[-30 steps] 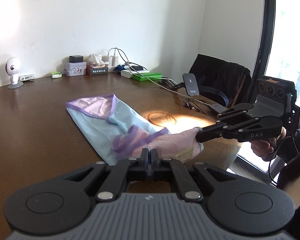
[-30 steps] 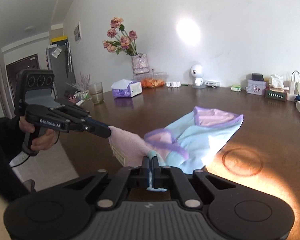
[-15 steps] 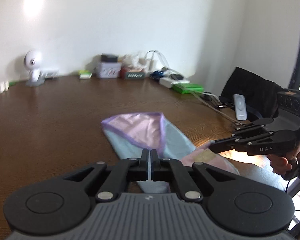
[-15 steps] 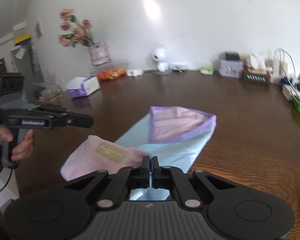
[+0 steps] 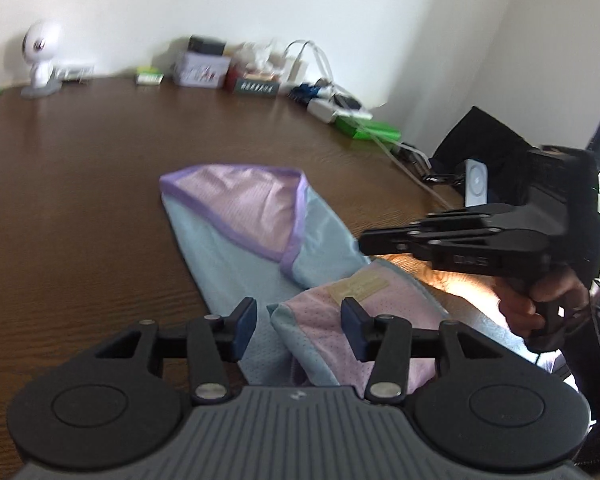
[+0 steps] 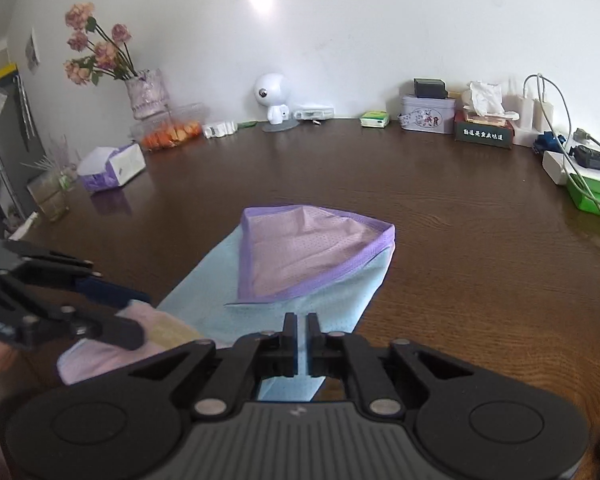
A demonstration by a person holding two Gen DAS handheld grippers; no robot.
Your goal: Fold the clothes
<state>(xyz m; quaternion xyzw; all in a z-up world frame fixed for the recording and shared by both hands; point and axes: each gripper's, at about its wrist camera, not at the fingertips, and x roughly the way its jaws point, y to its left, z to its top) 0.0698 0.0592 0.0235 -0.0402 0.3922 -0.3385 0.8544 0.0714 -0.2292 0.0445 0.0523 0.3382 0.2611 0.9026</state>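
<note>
Now the left tongs (image 5: 298,326) stand spread wide, pinching nothing, just above the near folded-over end of the pale blue and pink mesh garment with purple trim (image 6: 300,276). That garment lies lengthwise on the dark brown wooden worktop (image 6: 480,248), its pink inner side with a yellowish label (image 5: 358,286) turned up at the near end. To the right, the right tongs (image 6: 302,330) sit almost pressed together with only a thin gap, over the garment's near blue edge; whether cloth is pinched I cannot tell
</note>
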